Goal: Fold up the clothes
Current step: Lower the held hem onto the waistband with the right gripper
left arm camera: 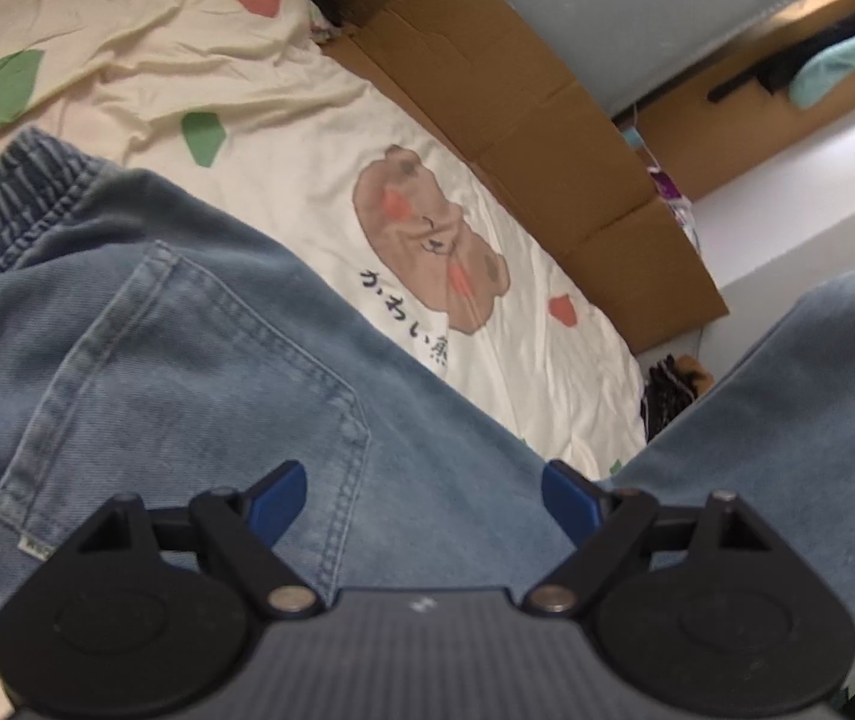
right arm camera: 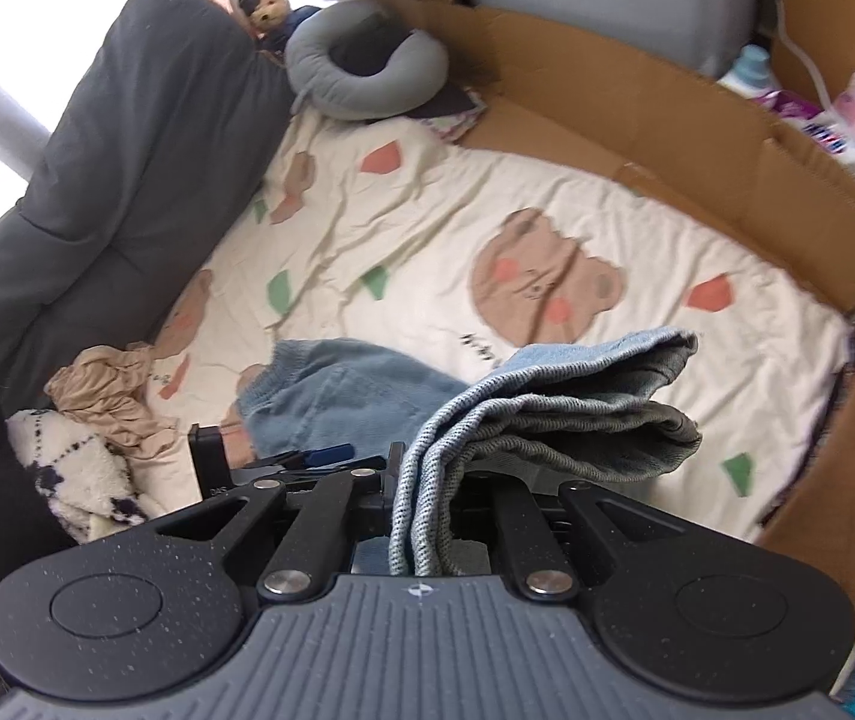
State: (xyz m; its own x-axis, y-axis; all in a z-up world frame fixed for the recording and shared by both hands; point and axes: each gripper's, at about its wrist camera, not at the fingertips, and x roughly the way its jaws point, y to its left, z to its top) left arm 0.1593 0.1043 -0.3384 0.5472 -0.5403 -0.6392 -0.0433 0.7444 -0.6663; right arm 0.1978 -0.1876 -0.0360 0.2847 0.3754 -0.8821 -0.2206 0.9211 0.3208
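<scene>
Right gripper [right arm camera: 427, 480] is clamping the jeans [left arm camera: 199, 348] hem, lifting it toward 12 o'clock, left gripper [left arm camera: 424, 498] is hovering wide, empty; fold only starting.

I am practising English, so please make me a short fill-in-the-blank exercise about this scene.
1. The right gripper is shut on the hem of the ____.
2. The left gripper is ____, with nothing between its fingers.
3. The bedsheet is printed with cartoon ____.
4. The neck pillow is ____ in colour.

Missing words: jeans; open; bears; grey
</scene>
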